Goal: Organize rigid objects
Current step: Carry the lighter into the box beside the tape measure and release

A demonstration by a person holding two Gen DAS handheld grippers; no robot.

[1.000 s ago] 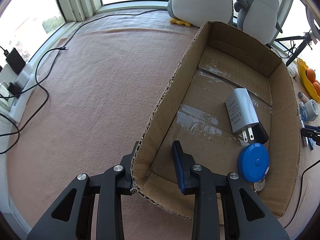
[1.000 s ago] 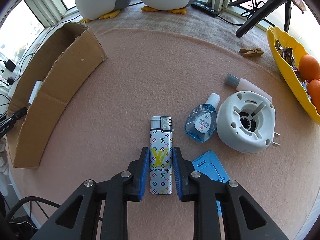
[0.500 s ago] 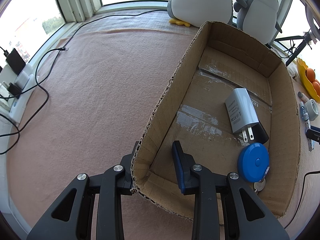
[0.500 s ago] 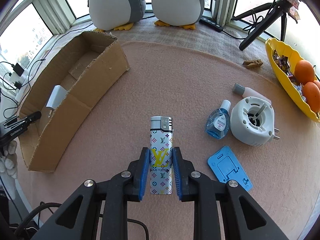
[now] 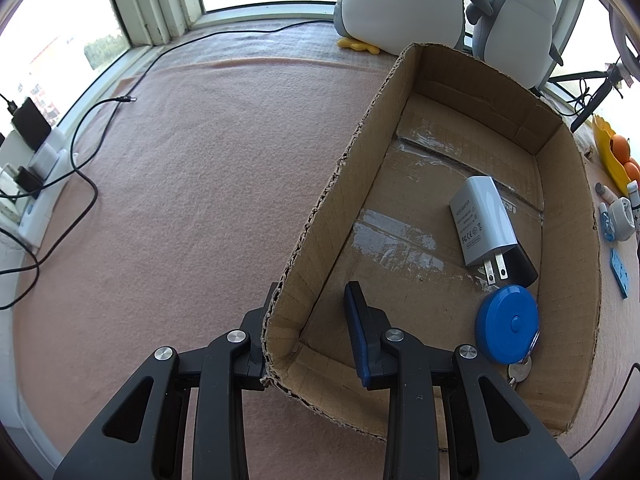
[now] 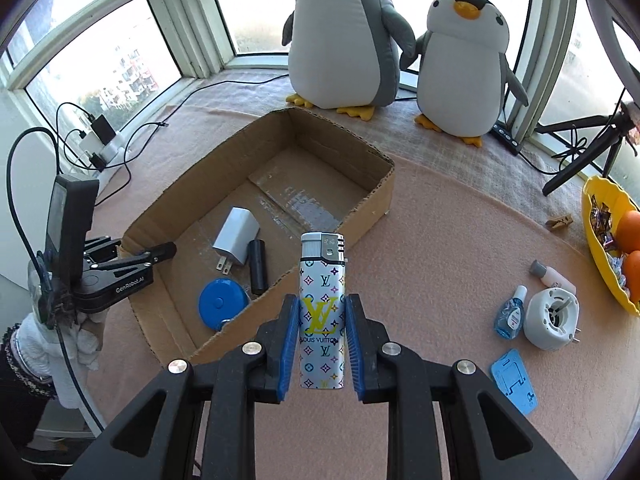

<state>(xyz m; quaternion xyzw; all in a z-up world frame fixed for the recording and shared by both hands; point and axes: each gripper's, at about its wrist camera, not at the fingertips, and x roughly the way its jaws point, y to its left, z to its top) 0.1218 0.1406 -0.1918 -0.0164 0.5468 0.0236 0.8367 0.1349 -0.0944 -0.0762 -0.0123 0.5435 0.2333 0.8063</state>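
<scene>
A tall white lighter printed with coloured monograms and a yellow logo is clamped upright between the blue-padded fingers of the right gripper, its silver metal cap pointing away from the camera. It hangs in the air above the pink felt table cover, just beside the near wall of the open brown cardboard box. The pads close on its two narrow sides around the lower half of the body. The lighter looks rigid, light and glossy, so it is likely a little slippery; a hold on the flat plastic body (not the metal cap) seems the safest.

Inside the box lie a white plug-in charger, a black cylinder and a round blue tape measure, all hard, smooth plastic shapes. The left gripper straddles the box's ragged corner, one finger outside the wall and one inside, with a wide gap between them and not clamping the cardboard.

On the cover to the right sit a small blue liquid bottle, a round white plug-in device and a flat blue plastic stand. Two plush penguins stand by the window.
</scene>
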